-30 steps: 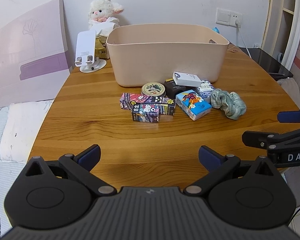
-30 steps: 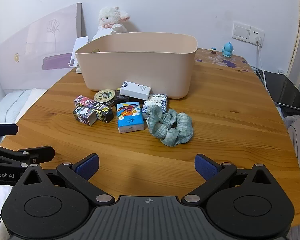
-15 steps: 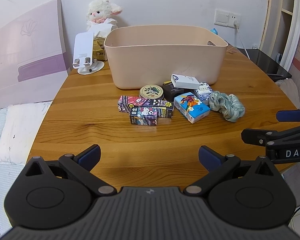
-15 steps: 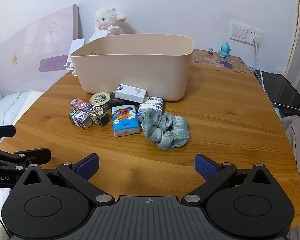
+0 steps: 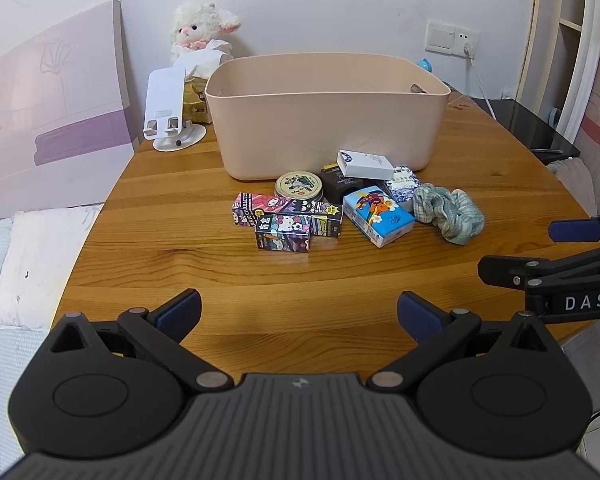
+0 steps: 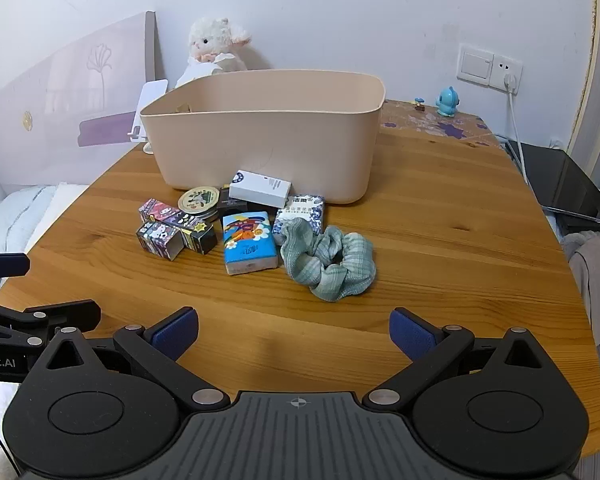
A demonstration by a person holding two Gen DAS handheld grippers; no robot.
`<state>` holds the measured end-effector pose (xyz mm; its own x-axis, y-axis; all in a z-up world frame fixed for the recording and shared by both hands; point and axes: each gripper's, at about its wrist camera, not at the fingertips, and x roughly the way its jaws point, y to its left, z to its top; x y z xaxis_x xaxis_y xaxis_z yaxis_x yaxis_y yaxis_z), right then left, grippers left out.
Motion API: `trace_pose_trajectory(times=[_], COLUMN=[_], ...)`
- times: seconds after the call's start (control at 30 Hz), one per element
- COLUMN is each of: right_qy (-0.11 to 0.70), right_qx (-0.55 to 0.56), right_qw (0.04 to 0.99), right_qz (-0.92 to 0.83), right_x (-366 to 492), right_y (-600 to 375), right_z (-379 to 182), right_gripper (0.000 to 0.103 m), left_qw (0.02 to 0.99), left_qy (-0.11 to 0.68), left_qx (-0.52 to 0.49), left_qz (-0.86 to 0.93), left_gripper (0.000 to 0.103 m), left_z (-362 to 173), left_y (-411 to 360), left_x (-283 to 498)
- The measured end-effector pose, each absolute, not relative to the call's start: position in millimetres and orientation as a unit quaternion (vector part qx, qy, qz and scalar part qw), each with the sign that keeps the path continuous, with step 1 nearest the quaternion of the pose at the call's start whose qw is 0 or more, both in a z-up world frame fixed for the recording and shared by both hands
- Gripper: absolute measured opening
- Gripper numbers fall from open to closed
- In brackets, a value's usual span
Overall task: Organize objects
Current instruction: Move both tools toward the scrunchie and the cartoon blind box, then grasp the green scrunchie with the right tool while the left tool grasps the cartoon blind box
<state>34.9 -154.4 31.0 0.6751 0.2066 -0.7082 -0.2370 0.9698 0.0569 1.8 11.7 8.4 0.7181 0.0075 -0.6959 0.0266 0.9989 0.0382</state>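
A beige bin (image 5: 326,116) (image 6: 260,136) stands on the wooden table (image 5: 220,280). In front of it lie a white box (image 5: 364,163) (image 6: 259,189), a round tin (image 5: 299,185) (image 6: 198,199), cartoon boxes (image 5: 286,220) (image 6: 172,232), a blue tissue pack (image 5: 378,215) (image 6: 250,242), a patterned pack (image 6: 300,213) and a green scrunchie (image 5: 448,213) (image 6: 327,258). My left gripper (image 5: 298,312) and right gripper (image 6: 294,332) are both open and empty, above the table's near edge, well short of the objects.
A white phone stand (image 5: 168,110) and a plush lamb (image 5: 202,36) sit behind the bin at the left. A small blue figurine (image 6: 446,101) stands at the back right. A bed (image 5: 20,248) lies to the left, a black side table (image 6: 572,188) to the right.
Both grippers have drawn back a little from the objects and tilted up slightly. Nothing on the table has moved.
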Motion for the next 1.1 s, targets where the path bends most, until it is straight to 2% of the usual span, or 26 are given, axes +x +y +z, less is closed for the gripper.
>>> trace_pose_trajectory(times=[0.57, 1.1], right_qy=[0.376, 0.387], right_qx=[-0.026, -0.046], right_qw=[0.920, 0.915], right_qz=[0.113, 0.104], right_x=[53.0, 104.0], right_y=[-158.5, -167.0], right_z=[28.4, -0.3], right_gripper=[0.103, 0.103], left_qw=[0.926, 0.917], left_qy=[0.376, 0.399], left_qx=[0.019, 0.020], left_qz=[0.002, 0.003], left_gripper=[0.103, 0.103], left_z=[3.6, -36.2], left_y=[16.0, 33.4], left_x=[19.8, 90.7])
